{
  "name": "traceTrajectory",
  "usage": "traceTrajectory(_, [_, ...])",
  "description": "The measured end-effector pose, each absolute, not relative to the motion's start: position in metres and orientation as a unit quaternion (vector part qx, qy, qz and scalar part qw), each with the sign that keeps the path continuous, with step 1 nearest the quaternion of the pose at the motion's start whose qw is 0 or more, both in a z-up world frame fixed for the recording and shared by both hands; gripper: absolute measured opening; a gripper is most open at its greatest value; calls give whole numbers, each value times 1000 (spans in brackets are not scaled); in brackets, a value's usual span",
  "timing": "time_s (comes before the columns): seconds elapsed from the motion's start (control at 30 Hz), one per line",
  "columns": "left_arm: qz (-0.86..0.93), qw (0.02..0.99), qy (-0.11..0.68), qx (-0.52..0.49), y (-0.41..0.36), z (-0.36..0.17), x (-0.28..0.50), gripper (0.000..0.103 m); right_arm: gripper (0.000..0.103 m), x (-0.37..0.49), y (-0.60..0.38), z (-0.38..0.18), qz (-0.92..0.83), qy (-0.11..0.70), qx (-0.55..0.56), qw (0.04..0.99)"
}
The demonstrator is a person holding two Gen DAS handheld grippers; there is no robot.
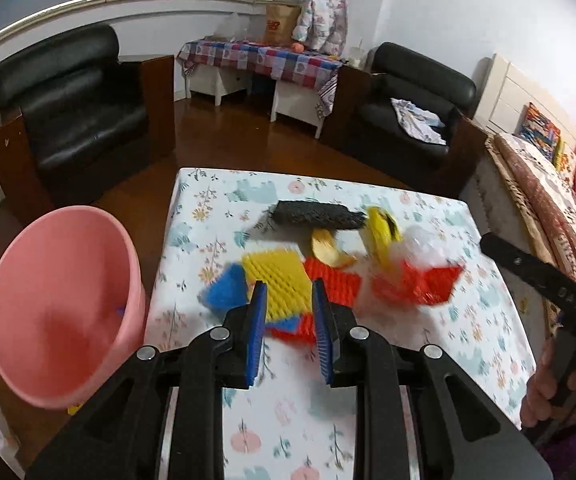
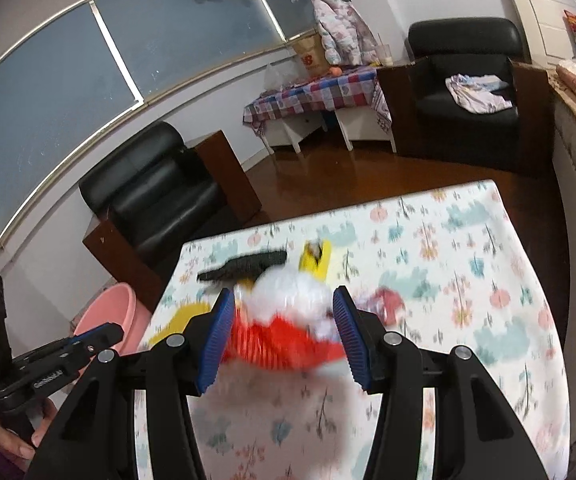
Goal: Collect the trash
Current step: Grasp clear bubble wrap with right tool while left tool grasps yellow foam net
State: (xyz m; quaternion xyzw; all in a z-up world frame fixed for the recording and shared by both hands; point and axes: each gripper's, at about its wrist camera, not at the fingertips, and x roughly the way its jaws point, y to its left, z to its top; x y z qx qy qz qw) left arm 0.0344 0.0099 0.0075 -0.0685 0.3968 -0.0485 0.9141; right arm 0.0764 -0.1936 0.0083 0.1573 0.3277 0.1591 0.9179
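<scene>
A heap of trash lies on the flowered table (image 1: 427,344): a yellow ridged piece (image 1: 278,280), a blue piece (image 1: 226,290), red ridged pieces (image 1: 415,286), a black foam net (image 1: 319,216), banana peel (image 1: 327,250), a yellow wrapper (image 1: 381,232) and a clear plastic wad (image 1: 425,246). My left gripper (image 1: 289,294) is open above the yellow and red pieces. My right gripper (image 2: 284,312) is open, its jaws on either side of the white plastic wad (image 2: 291,294) and a red piece (image 2: 284,344). The pink bin (image 1: 60,304) stands left of the table.
Two black armchairs (image 1: 80,108) (image 1: 411,108) and a side table with a checked cloth (image 1: 260,60) stand across the wooden floor. A bed (image 1: 547,200) runs along the table's right side. A small red scrap (image 2: 389,300) lies on the table right of my right gripper.
</scene>
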Motion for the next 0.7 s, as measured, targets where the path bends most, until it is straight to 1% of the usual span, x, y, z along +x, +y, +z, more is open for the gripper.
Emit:
traceTrajectory(0.13, [-41,906,417,-68,11,-7,56,23,55,102,-181,4,166,331,141,918])
traceTrajectory(0.33, [-24,885,460,-70,11,-41,69,23,57,128,-170,-26,174,376,153,897])
traceTrajectory(0.53, [-11,879,471,-70,10,-55,59,23,57,125,-180,-50,176,412,167,878])
traceTrajectory(0.7, [2,880,471,-56,5,-57,54,23,57,109,-183,-59,195,423,163,870])
